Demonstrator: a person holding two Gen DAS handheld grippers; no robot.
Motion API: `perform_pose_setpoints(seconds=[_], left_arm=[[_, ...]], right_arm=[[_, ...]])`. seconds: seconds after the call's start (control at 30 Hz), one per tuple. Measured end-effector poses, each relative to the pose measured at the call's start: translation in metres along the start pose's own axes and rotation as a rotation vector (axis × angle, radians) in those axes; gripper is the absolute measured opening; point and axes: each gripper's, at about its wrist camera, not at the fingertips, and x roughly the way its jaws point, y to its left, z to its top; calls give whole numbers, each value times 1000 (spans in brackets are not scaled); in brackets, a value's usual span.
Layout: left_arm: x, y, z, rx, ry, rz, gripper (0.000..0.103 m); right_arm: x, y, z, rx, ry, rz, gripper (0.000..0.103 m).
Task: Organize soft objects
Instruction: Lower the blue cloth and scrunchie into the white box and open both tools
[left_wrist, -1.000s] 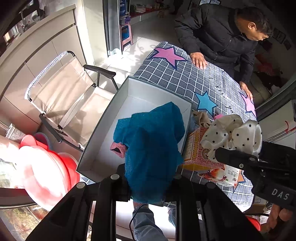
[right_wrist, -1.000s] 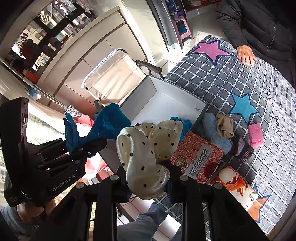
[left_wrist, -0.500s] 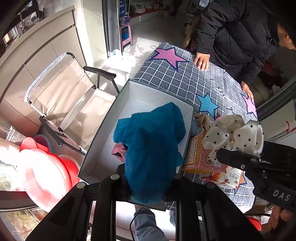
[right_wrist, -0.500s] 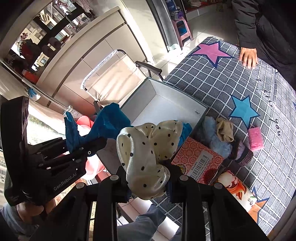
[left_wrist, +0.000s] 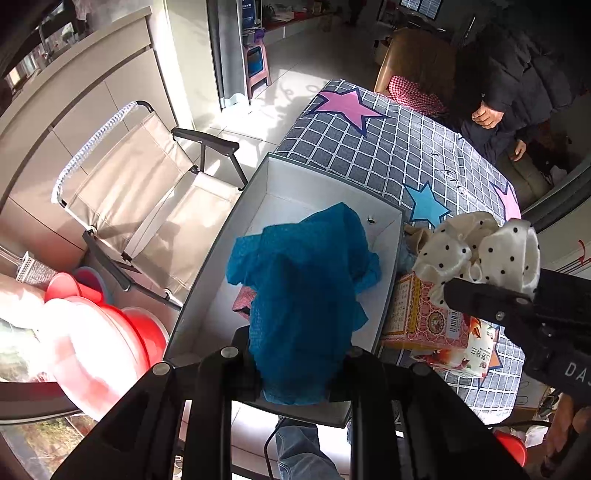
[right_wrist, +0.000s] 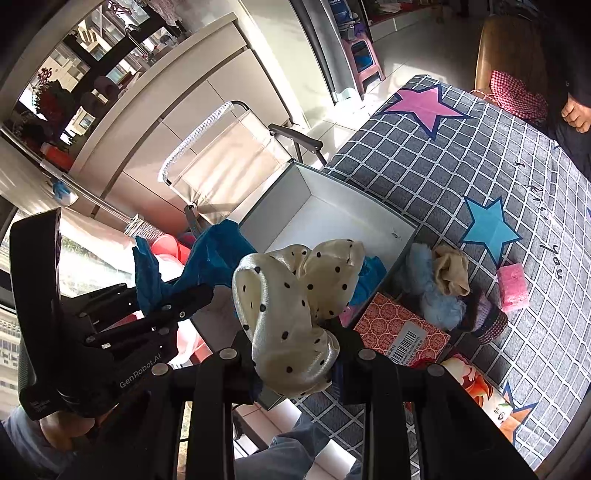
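Note:
My left gripper (left_wrist: 295, 373) is shut on a teal knitted cloth (left_wrist: 306, 280) and holds it above the near end of an open white box (left_wrist: 325, 184). A small pink item (left_wrist: 243, 299) lies in the box under the cloth. My right gripper (right_wrist: 295, 365) is shut on a cream polka-dot scrunchie (right_wrist: 295, 295), held to the right of the box over the patterned cartons. The scrunchie also shows in the left wrist view (left_wrist: 480, 247), and the teal cloth in the right wrist view (right_wrist: 207, 258).
On the grey checked star cloth (right_wrist: 461, 158) lie a light-blue fluffy item (right_wrist: 436, 295), a beige sock (right_wrist: 450, 273), a dark knitted item (right_wrist: 484, 321), a pink sponge (right_wrist: 511, 284) and a red patterned carton (right_wrist: 399, 332). A folding chair (left_wrist: 147, 199) stands left. A person (left_wrist: 517, 74) is at the far side.
Both grippers have moved slightly forward over the box with their loads. The person at the far side has taken their hands off the table and stepped back.

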Motion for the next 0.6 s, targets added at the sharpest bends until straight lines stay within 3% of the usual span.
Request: perform_pose_setpoints(seconds=[0.6], left_arm=[[28, 3, 0, -2, 56, 11, 24]], right_arm=[[32, 6, 12, -38, 57, -23, 29]])
